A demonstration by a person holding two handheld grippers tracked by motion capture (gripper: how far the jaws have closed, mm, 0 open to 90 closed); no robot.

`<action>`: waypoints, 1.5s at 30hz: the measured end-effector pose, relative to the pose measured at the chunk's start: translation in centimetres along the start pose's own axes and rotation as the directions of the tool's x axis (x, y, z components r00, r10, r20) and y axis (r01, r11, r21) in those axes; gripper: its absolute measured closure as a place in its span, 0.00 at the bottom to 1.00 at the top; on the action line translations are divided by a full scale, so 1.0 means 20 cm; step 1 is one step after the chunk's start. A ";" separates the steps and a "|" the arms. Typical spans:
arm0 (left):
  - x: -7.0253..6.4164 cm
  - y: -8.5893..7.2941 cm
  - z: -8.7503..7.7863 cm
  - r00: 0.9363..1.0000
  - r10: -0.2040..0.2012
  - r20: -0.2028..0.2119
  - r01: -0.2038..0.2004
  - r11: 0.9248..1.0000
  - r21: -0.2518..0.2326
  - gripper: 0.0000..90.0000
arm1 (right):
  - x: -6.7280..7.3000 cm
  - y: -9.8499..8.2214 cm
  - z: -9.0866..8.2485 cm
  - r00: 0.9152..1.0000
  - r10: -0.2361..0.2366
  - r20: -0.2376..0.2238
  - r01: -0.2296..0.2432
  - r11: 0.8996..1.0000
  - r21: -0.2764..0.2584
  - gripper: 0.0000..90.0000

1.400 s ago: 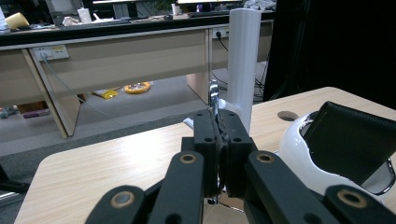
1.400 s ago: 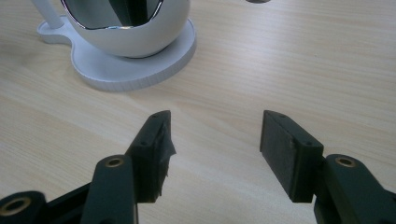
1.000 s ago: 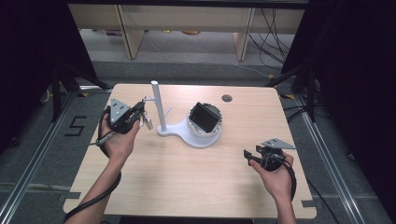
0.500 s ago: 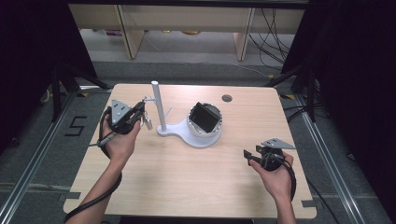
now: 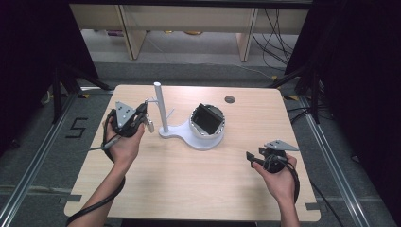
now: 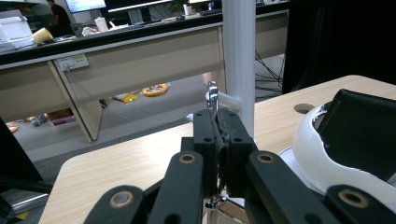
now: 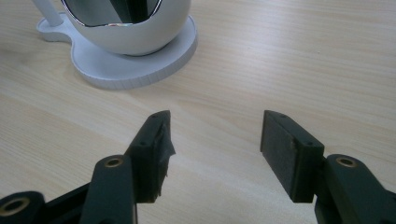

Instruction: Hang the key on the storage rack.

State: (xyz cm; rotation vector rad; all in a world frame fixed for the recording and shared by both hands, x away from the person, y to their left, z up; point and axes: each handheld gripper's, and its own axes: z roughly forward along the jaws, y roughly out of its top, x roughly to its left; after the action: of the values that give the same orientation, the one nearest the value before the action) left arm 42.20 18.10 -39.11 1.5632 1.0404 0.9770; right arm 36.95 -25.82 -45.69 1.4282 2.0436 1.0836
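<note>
Right gripper [image 5: 250, 158] sits spread and empty at the table's [image 5: 189, 189] 4 o'clock. Left gripper [image 6: 219, 140], at 10 o'clock, is clamped on a small metal piece [image 6: 213, 97] right against the white post [image 5: 161, 108]; hanging it there looks like the step, so I'd ease in level.

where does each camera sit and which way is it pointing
High view: above the person's side, looking forward and down at the table; both forearms, the left claw and the right claw show.
Left gripper view: on the left claw, facing the white post; its jaws are shut on a small metal piece.
Right gripper view: on the right claw, low over the table, jaws open.
All three share the white bowl stand.
</note>
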 end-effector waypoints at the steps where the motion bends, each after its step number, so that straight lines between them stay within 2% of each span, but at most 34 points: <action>1: 0.00 0.00 0.00 1.000 0.011 -0.006 -0.011 1.000 0.002 0.96 | 0.00 0.00 0.00 1.000 -0.001 0.000 0.001 1.000 0.000 0.49; 5: -0.02 -0.01 0.01 0.999 0.034 -0.010 -0.034 0.999 0.004 0.95 | 0.00 0.00 0.00 1.000 -0.006 0.006 0.006 1.000 0.007 0.49; 8: -0.02 -0.01 0.01 1.000 0.027 -0.015 -0.027 1.000 0.002 0.95 | 0.00 0.00 0.00 1.000 -0.013 0.017 0.013 1.000 0.006 0.49; 10: -0.02 -0.01 0.02 1.000 0.027 -0.014 -0.027 1.000 0.002 0.94 | 0.00 0.00 0.00 1.000 0.003 -0.016 -0.004 1.000 -0.005 0.49; 13: -0.03 -0.01 0.02 0.999 0.033 -0.008 -0.033 0.999 0.007 0.93 | 0.00 0.00 0.00 1.000 0.007 -0.016 -0.007 1.000 -0.003 0.49; 14: -0.03 -0.01 0.03 0.999 0.038 -0.011 -0.038 0.999 0.007 0.92 | 0.00 0.00 0.00 1.000 -0.006 -0.008 0.005 1.000 -0.011 0.49; 15: -0.04 -0.01 0.03 0.999 0.034 -0.010 -0.034 0.999 0.007 0.92 | 0.00 0.00 0.00 1.000 -0.008 0.010 0.007 1.000 0.004 0.49; 17: -0.04 -0.01 0.04 0.999 0.035 -0.010 -0.035 0.999 0.009 0.92 | 0.00 0.00 0.00 1.000 -0.007 0.003 0.007 1.000 -0.005 0.49; 20: -0.04 -0.01 0.04 0.999 0.039 -0.003 -0.039 0.999 0.008 0.91 | 0.00 0.00 0.00 1.000 0.007 -0.015 -0.007 1.000 -0.003 0.49; 22: -0.05 -0.01 0.06 0.999 0.027 0.027 -0.027 1.000 0.013 0.92 | -0.01 0.00 0.00 1.000 0.003 -0.012 -0.003 1.000 -0.005 0.49; 25: -0.08 -0.03 0.07 0.998 0.038 0.045 -0.039 0.999 0.016 0.95 | 0.00 0.00 0.00 1.000 0.009 -0.015 -0.009 1.000 -0.001 0.49; 27: -0.09 -0.03 0.09 0.998 0.042 0.048 -0.043 0.999 0.021 0.96 | -0.01 0.00 -0.01 1.000 -0.003 0.002 0.003 1.000 -0.007 0.49; 28: -0.09 -0.03 0.09 0.998 0.037 0.049 -0.038 0.999 0.022 0.96 | -0.01 0.00 -0.01 1.000 0.001 0.003 -0.001 1.000 0.006 0.49; 30: -0.10 -0.04 0.10 0.998 0.037 0.049 -0.038 0.999 0.022 0.96 | -0.01 0.00 -0.01 1.000 0.003 -0.003 -0.003 1.000 -0.005 0.49; 35: -0.10 -0.03 0.09 0.998 0.035 0.053 -0.036 0.999 0.019 0.95 | -0.02 0.00 -0.02 1.000 0.002 0.009 -0.002 1.000 0.004 0.49; 36: -0.10 -0.03 0.09 0.998 0.035 0.051 -0.036 0.999 0.022 0.95 | 0.00 0.00 -0.02 0.999 0.054 0.009 -0.054 0.998 0.012 0.49; 37: -0.10 -0.04 0.09 0.998 0.032 0.052 -0.033 0.999 0.019 0.95 | -0.01 -0.01 -0.02 0.999 0.033 0.007 -0.033 0.999 -0.008 0.49; 38: -0.09 -0.04 0.08 0.998 0.031 0.054 -0.032 0.999 0.021 0.95 | -0.01 -0.01 -0.02 0.999 0.035 0.004 -0.035 0.999 -0.010 0.49; 39: -0.09 -0.04 0.08 0.998 0.030 0.054 -0.031 0.999 0.020 0.95 | -0.02 0.00 -0.01 1.000 0.004 -0.002 -0.004 1.000 -0.014 0.49; 40: -0.09 -0.04 0.08 0.998 0.026 0.057 -0.028 0.999 0.021 0.94 | -0.02 0.00 -0.02 1.000 0.004 0.005 -0.004 1.000 -0.006 0.49; 41: -0.09 -0.04 0.07 0.998 0.026 0.058 -0.027 0.999 0.022 0.94 | 0.00 0.00 -0.03 0.999 0.048 0.011 -0.048 0.999 0.018 0.49; 42: -0.09 -0.04 0.06 0.998 0.028 0.062 -0.030 0.999 0.022 0.94 | -0.01 0.00 -0.02 0.999 0.032 0.010 -0.032 0.999 0.013 0.49; 45: -0.08 -0.04 0.04 0.997 0.015 0.076 -0.017 1.000 0.027 0.92 | 0.00 0.00 -0.02 0.999 0.033 0.009 -0.033 0.999 0.015 0.49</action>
State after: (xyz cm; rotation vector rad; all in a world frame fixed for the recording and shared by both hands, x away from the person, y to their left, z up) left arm 42.34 16.46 -40.26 1.6205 0.9935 0.9103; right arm 36.60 -26.06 -45.44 1.4772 2.0331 1.0751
